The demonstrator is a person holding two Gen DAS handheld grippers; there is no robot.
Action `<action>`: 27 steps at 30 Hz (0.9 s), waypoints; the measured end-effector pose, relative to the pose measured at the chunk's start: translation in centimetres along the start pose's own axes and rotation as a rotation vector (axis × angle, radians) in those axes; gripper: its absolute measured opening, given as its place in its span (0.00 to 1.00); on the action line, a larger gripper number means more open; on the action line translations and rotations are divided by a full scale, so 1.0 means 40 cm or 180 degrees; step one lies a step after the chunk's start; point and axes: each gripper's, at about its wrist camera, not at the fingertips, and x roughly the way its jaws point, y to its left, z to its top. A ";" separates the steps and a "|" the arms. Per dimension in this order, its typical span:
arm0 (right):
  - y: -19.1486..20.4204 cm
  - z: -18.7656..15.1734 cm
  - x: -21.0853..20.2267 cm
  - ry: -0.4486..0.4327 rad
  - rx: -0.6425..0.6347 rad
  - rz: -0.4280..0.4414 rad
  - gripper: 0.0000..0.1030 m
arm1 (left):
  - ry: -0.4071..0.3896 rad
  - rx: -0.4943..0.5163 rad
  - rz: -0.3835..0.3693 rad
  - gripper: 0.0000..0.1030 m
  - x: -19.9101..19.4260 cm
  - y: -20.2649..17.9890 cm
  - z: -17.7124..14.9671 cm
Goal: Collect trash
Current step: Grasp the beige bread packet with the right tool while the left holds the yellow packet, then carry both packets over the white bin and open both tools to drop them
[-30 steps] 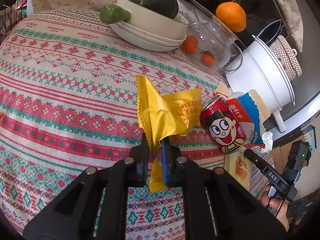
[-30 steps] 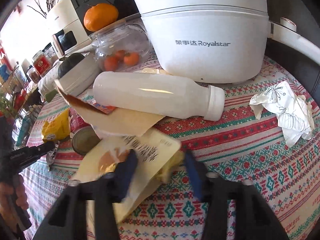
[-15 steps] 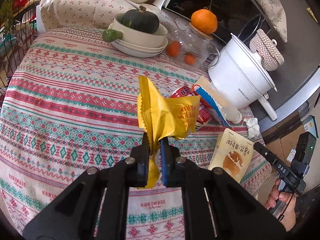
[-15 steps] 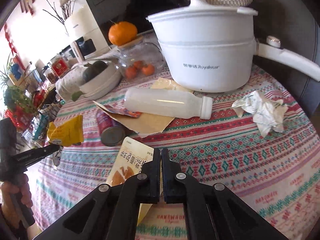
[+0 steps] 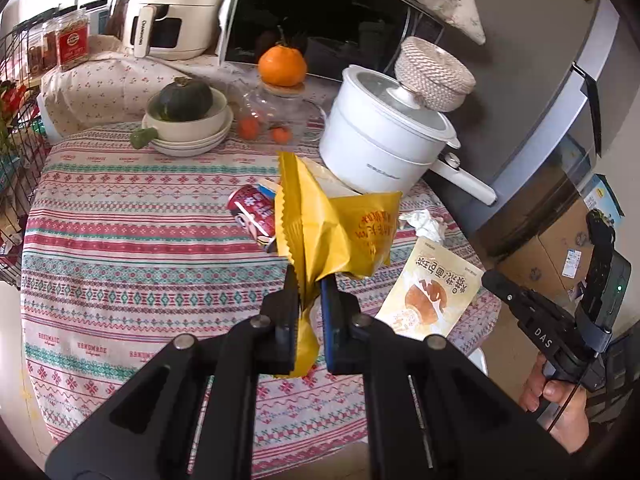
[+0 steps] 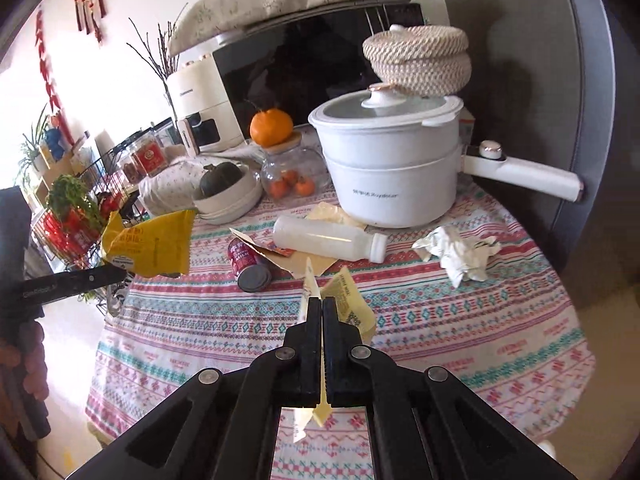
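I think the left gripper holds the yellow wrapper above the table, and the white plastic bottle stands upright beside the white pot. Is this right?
Not fully. The white plastic bottle is not upright: it lies on its side on the tablecloth in front of the white pot, as the right wrist view shows. The rest holds: the left gripper is closed on the yellow wrapper, lifted above the table.

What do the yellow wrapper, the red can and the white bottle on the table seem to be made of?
Yellow wrapper: thin glossy plastic film, judging by its creases and serrated edge.
Red can: probably metal, with a dull grey end and printed glossy wall.
White bottle: looks like matte, slightly translucent plastic with a white screw cap.
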 end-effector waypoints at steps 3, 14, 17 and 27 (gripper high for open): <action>-0.019 -0.007 -0.044 -0.0072 -0.0042 -0.0038 0.01 | 0.0029 0.0102 -0.0064 0.11 -0.009 -0.065 -0.026; -0.131 -0.027 -0.209 -0.0222 0.0035 -0.0135 0.01 | 0.0220 0.0597 -0.0174 0.11 0.004 -0.250 -0.145; -0.159 -0.036 -0.253 -0.0241 0.0080 -0.0129 0.01 | 0.0280 0.0720 -0.0188 0.11 0.003 -0.297 -0.134; -0.223 -0.061 -0.376 -0.0295 0.0096 -0.0079 0.01 | 0.0210 0.1147 -0.0278 0.11 -0.046 -0.442 -0.144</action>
